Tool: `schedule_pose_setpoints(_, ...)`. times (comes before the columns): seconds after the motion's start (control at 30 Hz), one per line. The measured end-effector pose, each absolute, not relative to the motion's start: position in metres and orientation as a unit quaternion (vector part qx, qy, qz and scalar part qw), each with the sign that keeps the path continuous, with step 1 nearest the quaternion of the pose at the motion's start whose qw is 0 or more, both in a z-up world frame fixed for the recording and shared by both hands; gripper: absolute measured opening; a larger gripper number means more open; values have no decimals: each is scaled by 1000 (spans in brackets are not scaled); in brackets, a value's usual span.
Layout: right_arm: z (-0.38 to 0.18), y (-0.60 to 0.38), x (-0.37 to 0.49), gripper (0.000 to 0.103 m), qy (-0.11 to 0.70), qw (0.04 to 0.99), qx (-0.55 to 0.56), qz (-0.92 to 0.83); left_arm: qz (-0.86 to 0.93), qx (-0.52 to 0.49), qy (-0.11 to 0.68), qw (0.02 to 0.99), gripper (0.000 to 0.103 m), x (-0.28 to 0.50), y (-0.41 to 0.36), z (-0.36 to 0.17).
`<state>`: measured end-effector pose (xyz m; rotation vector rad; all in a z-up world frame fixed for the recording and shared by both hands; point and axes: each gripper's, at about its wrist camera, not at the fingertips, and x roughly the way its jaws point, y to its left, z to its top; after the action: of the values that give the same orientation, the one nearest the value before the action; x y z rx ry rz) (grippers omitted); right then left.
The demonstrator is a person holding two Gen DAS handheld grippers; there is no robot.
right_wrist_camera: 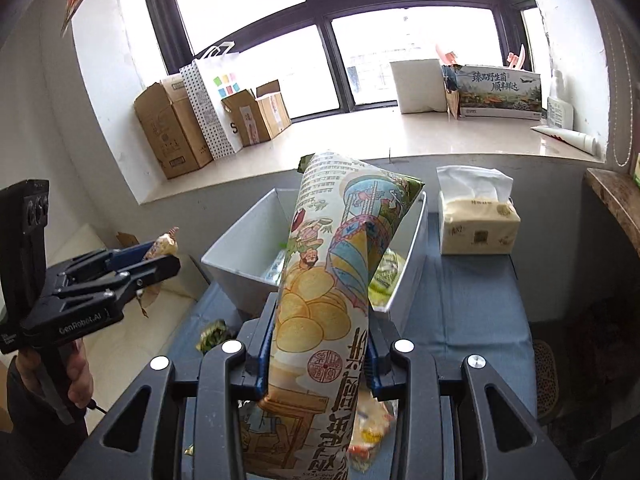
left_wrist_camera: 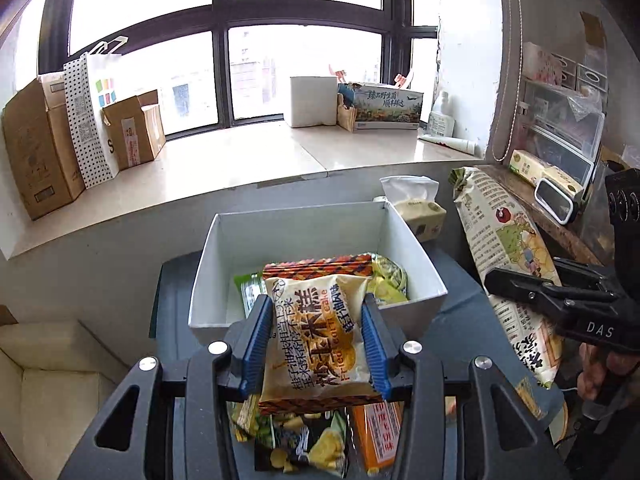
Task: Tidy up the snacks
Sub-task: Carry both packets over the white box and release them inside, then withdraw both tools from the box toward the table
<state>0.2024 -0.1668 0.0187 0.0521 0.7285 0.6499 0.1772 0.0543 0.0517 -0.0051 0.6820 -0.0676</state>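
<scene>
Nearest my lens, the left gripper (left_wrist_camera: 316, 344) clamps a fried corn cake packet (left_wrist_camera: 320, 336) between its blue pads, just short of the white box (left_wrist_camera: 224, 280) on the blue table (right_wrist_camera: 472, 312). My right gripper (right_wrist_camera: 320, 356) is closed around a tall chip bag (right_wrist_camera: 332, 280), tilted over the box. Risk, as I judge it: the long bag may topple or sweep out the packets (left_wrist_camera: 388, 284) already inside.

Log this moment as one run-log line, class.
left gripper: shut on rice cake packet | right gripper: shut on chip bag | white bin: some snacks inside | both packs above table
</scene>
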Motion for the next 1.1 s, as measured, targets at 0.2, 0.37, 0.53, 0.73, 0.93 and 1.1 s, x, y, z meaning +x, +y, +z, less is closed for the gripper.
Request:
schedule_pose_setpoints(0.2,11,-138,289,38,376,874,28,306,-2,11,358,934,48,263,63,39)
schedule_pose_setpoints(0.37,1,-122,342,39,395,865,63,302,18,20,379,925,53,306,71,14)
schedule_pose_setpoints(0.53,-7,-103,364,85,422,845,91,316,35,-3,401,915,87,313,89,-7)
schedule_pose_setpoints(0.73,-5,-103,357,103,405,849,85,329,44,-13,382,923,95,289,103,-7)
schedule_pose_setpoints(0.93,4,-109,338,103,391,853,72,338,42,-14,374,927,95,270,99,3)
schedule_pose_setpoints(1.1,21,-123,300,103,361,860,49,356,39,-5,374,927,95,235,82,17)
